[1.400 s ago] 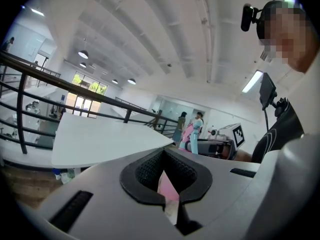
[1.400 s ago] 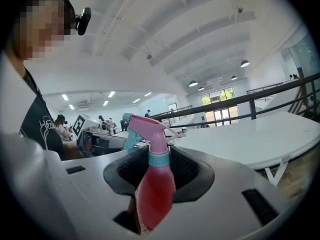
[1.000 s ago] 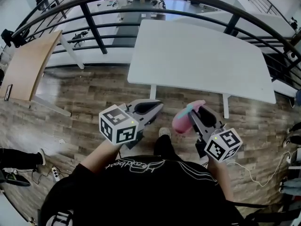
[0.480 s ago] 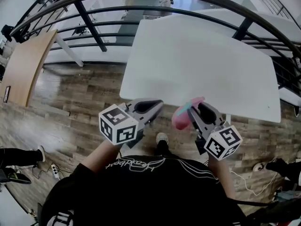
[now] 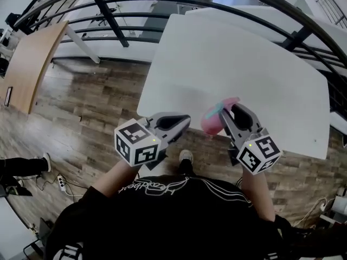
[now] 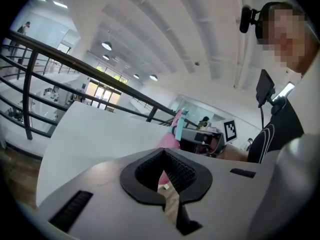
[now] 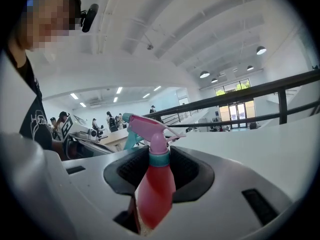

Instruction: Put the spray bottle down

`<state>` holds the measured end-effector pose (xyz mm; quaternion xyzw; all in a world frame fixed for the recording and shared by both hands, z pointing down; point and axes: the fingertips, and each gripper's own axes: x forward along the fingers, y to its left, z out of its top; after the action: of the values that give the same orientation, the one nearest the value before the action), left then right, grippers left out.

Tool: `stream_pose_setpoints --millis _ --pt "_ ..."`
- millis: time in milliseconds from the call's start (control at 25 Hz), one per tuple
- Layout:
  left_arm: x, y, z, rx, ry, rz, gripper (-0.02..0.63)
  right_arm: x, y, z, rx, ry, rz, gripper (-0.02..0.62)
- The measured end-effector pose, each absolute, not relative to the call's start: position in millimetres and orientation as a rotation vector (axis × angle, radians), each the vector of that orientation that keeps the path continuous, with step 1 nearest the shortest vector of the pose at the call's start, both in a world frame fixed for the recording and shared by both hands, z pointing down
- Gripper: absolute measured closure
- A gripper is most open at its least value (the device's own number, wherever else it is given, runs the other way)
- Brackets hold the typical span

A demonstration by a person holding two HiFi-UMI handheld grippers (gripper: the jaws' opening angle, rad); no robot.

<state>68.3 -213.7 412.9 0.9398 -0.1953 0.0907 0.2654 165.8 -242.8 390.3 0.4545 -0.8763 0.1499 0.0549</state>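
Observation:
My right gripper (image 5: 230, 110) is shut on a pink spray bottle (image 5: 212, 120) with a teal collar and trigger. The bottle stands upright between the jaws (image 7: 151, 189) and its nozzle (image 7: 145, 126) rises above them. It hangs over the near edge of the white table (image 5: 238, 58). My left gripper (image 5: 184, 122) sits just left of it at that same edge, shut with nothing between its pads (image 6: 175, 171). From the left gripper view the spray bottle (image 6: 175, 130) and the right gripper show off to the right, beyond the jaws.
A black railing (image 5: 108, 18) curves behind the white table. A wooden tabletop (image 5: 32, 64) stands at the far left on the plank floor (image 5: 92, 107). The person's shoe (image 5: 186, 157) is below the table edge, and someone else's leg (image 5: 21, 167) lies at the left.
Both grippers have travelled forward with the person, from over the floor to the table's near edge. The spray bottle stayed in the right gripper's grip.

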Motion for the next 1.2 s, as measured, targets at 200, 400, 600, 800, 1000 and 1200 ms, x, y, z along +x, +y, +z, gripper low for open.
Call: stream_pose_setpoints --millis 200,400,600,800,1000,1200 --pt "65.7 -232.8 414.3 2.513 -0.562 0.213 0.600 165.1 -276.0 384.0 1.377 -2.656 0.352 0.463" --pt "58.9 -243.2 418.0 2.491 -0.581 0.204 0.600 164.7 -304.6 391.3 1.414 -2.637 0.244 0.463" --pt "57.2 -246.2 424.3 2.472 -0.604 0.212 0.600 169.0 -323.1 405.9 1.437 -2.617 0.137 0.463" --pt "55.8 -251.9 433.2 2.458 -0.616 0.226 0.600 172.0 -336.2 423.5 1.456 -2.605 0.112 0.463" --pt "57.8 -256.9 438.9 2.442 -0.623 0.235 0.600 183.0 -339.4 434.0 1.515 -2.594 0.079 0.463" --pt "56.8 -262.7 440.7 2.437 -0.619 0.238 0.600 184.6 -337.1 445.2 1.530 -2.565 0.062 0.463"
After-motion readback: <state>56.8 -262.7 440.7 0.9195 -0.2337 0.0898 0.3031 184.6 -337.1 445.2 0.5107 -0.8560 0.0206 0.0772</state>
